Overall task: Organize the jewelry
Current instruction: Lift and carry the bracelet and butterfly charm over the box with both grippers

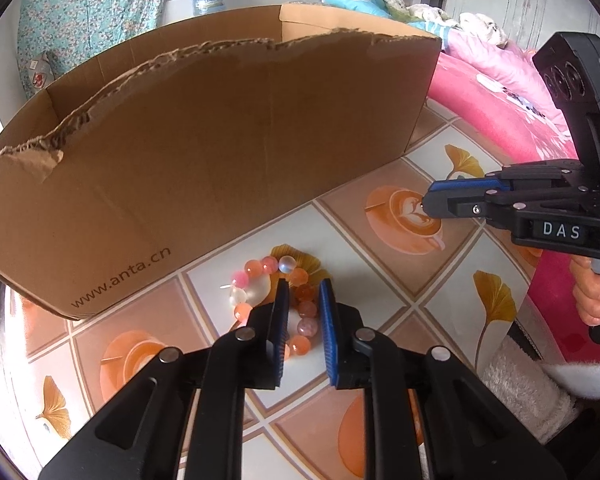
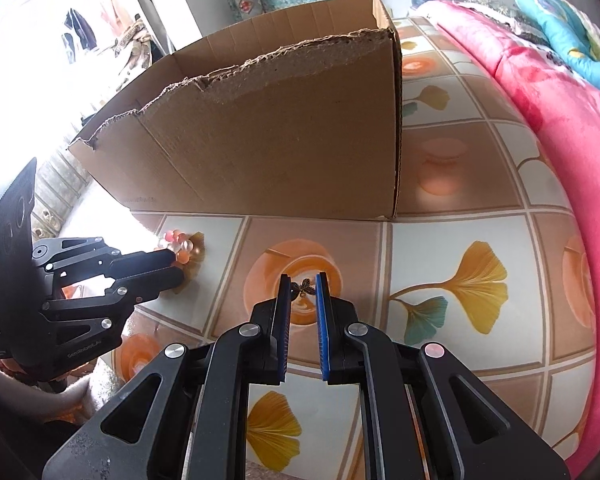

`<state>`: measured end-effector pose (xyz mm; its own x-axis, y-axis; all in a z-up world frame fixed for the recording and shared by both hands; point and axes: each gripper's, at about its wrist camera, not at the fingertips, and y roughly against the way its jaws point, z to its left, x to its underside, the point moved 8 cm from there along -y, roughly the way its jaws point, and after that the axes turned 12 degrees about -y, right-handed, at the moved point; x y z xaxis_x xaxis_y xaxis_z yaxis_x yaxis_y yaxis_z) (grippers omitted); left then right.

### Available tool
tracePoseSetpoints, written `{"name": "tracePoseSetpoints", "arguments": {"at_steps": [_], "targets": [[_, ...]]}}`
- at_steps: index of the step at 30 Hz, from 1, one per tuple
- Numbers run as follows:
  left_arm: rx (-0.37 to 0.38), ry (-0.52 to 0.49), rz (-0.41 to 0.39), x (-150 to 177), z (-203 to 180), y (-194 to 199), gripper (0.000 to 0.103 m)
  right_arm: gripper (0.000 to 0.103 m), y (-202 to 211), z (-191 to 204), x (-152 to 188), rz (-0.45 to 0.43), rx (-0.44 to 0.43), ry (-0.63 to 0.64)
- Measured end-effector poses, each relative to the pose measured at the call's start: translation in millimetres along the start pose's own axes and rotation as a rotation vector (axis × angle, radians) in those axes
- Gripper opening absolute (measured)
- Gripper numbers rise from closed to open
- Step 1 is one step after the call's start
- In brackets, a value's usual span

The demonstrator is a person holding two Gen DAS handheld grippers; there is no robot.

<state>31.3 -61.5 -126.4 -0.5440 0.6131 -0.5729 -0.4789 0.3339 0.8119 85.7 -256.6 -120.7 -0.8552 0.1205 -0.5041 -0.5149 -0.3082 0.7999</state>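
So the left hand-held gripper [image 1: 303, 286], black with blue ribbed pads, is pointed down at a bracelet of round orange, pink and clear glassy beads [image 1: 274, 292] lying on the worktop [image 1: 380, 280]. Its jaws stand narrow with a few beads of the loop sitting right between them; whether the pads actually press on the beads I can't tell, though from the right wrist camera the tips look closed around that end of the bracelet.

The right hand-held gripper [image 2: 303, 278] is also narrow, and it's pinching a small dark butterfly-shaped charm with gold edging [image 2: 302, 288] right at its fingertips, hanging just above a coffee-cup print on the worktop. In the left wrist view you can read "DAS" in white letters on the side of this gripper, with a person's hand [image 1: 594, 296] wrapped around the grip below.

The worktop has a glossy cloth of peach and white squares printed with latte cups and yellow ginkgo leaves. Right behind the bracelet stands a big brown corrugated cardboard box [image 1: 220, 152] with a torn, ragged top edge, and "www.anta.cn" printed along its lower front. Off to the right is a bright pink blanket [image 2: 560, 100] on a bed.
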Motion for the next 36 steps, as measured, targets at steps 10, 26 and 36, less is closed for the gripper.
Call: {"name": "tracePoseSetpoints", "arguments": {"at_steps": [10, 26, 36], "targets": [[0.037, 0.055, -0.066, -5.8, 7.0, 15.9, 0.009, 0.01, 15.4, 13.8, -8.8, -0.032, -0.045, -0.014], [0.345, 0.285, -0.421, -69.1, 58.8, 142.2, 0.009, 0.01, 84.0, 60.2, -72.2, -0.209, -0.252, -0.004], [0.038, 0.167, -0.246, -95.9, 120.1, 114.5, 0.009, 0.01, 73.3, 47.9, -119.3, -0.233, -0.224, -0.024]]}}
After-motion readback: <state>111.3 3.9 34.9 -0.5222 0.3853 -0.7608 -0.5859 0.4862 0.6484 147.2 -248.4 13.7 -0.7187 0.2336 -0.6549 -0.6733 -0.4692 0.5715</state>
